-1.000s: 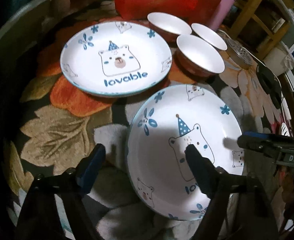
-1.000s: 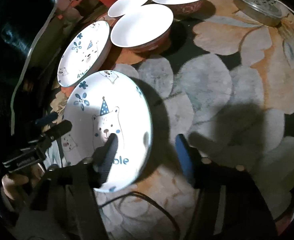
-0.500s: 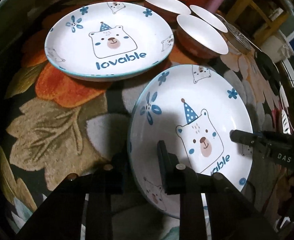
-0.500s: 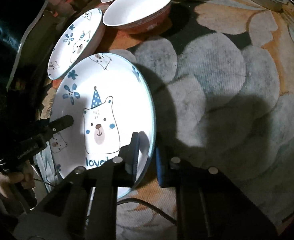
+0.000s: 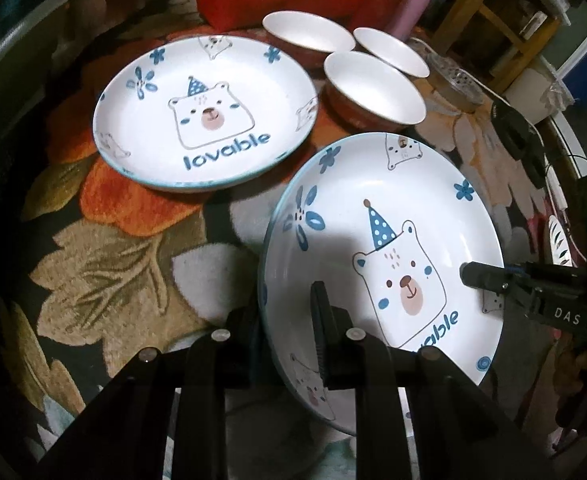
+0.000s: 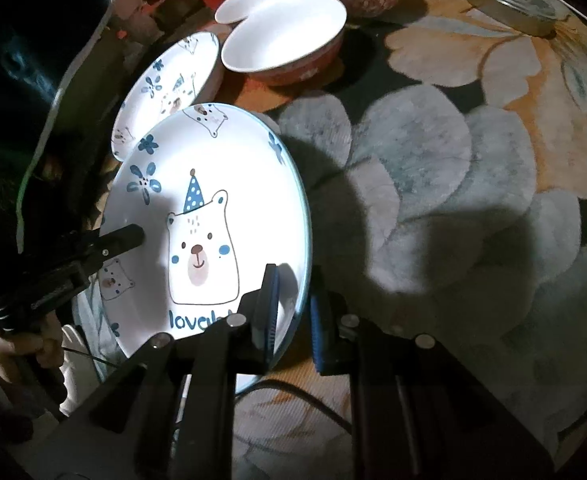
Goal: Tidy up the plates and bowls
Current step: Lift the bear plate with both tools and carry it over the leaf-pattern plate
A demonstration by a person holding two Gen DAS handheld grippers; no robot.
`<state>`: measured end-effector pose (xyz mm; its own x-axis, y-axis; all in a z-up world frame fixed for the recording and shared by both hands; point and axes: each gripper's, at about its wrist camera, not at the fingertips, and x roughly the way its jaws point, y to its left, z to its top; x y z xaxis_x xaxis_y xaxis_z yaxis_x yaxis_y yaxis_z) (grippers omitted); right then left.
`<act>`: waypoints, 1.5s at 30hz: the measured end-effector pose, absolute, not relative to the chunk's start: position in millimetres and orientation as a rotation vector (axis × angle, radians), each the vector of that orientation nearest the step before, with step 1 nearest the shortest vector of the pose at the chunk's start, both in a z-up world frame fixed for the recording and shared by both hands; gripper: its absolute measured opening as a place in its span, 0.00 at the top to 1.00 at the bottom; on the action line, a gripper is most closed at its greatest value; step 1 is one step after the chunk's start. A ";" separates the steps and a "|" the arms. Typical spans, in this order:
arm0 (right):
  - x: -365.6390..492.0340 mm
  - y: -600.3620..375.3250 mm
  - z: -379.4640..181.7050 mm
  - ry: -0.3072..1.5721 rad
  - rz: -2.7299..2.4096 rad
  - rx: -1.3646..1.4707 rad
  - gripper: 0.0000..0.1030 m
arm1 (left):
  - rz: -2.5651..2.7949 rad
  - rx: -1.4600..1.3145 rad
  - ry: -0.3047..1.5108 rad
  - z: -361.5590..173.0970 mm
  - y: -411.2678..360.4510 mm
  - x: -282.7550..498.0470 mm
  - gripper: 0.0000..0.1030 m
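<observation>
The left gripper [image 5: 289, 320] is matte black, with ribbed black pads and round silver screws along its linkage bars. The right gripper [image 6: 291, 312] matches but has blue ribbed pads; white "DAS" lettering marks its side.

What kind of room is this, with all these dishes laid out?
Most likely a lived-in home rather than a lab. The bear plates and bowls sit on a floral tablecloth, and a wooden stool and a pink bottle crowd the dim background.
</observation>
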<state>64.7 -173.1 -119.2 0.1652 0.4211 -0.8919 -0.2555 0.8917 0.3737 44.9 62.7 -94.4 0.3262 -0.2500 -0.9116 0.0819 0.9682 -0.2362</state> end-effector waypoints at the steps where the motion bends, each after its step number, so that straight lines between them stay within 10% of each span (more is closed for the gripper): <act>1: 63.9 -174.7 -116.3 1.317 0.483 0.149 0.86 | -0.222 -0.156 1.218 -92.7 61.4 44.1 0.80; 45: -12.9 -485.9 -75.8 1.279 -0.042 0.457 0.87 | -0.720 0.117 1.213 -69.2 -290.3 60.0 0.80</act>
<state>-12.9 -485.9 -75.8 0.2993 0.2201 -0.9284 0.2799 0.9100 0.3060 60.0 -290.3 -69.2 0.1605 -0.4423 -0.8824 0.5624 0.7756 -0.2866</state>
